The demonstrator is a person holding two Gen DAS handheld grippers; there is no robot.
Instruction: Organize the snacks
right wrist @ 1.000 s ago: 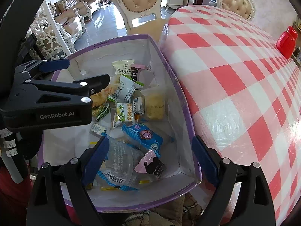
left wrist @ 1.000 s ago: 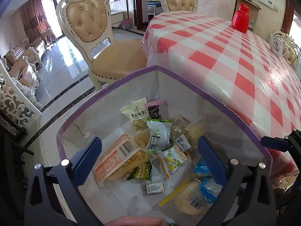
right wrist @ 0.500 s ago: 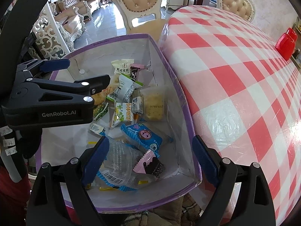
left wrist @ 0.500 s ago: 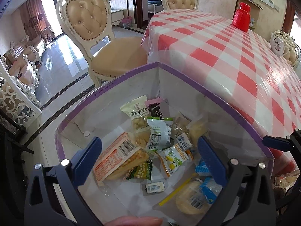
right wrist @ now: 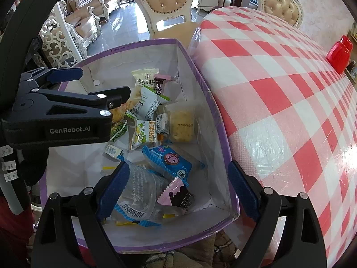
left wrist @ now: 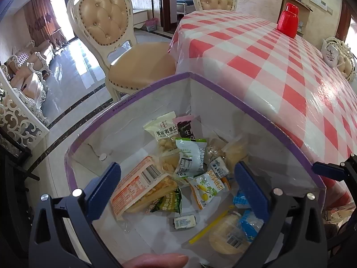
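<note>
Left wrist view is showing me the left gripper hanging wide open and empty over the purple-rimmed white cardboard box beside the red-and-white checked table, and compared with a second ago it's barely drifting, just sitting a touch higher. Right gripper is gaping open with nothing in it too, over the blue cartoon-face snack packet. All the wrapped snacks are lying loose on the box floor, so I'm guessing we're pausing between picks.
</note>
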